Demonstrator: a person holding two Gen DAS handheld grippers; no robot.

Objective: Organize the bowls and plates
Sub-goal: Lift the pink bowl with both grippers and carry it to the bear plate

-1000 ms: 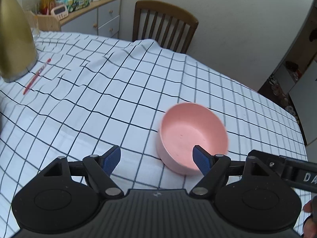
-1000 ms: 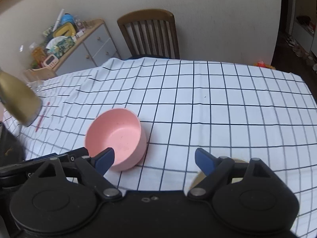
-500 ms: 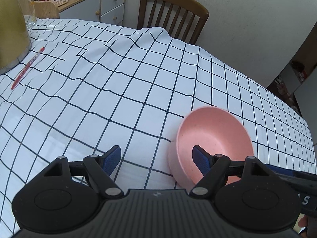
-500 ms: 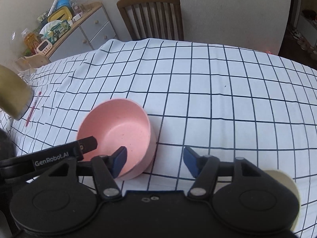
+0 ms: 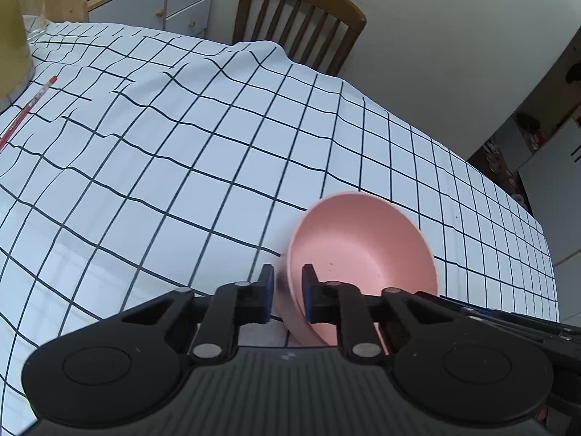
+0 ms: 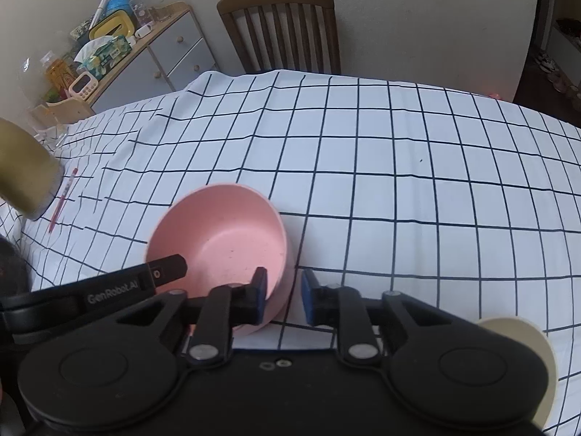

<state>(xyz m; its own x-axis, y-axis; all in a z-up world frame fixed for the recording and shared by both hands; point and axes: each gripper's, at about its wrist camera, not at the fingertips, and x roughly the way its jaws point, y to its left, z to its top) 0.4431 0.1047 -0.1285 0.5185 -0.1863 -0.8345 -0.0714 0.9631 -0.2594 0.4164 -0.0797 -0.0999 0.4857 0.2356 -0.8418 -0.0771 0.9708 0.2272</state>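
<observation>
Both grippers pinch pink bowl [image 5: 363,250] rim, left gripper [image 5: 287,292] on its left wall, right gripper [image 6: 284,296] opposite, bowl tilted.

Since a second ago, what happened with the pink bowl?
Both grippers closed on the pink bowl: the left gripper pinched its left rim, the right gripper its right rim, and the bowl now looks tilted. The red pen, gold pot and wooden chair stayed put.
</observation>
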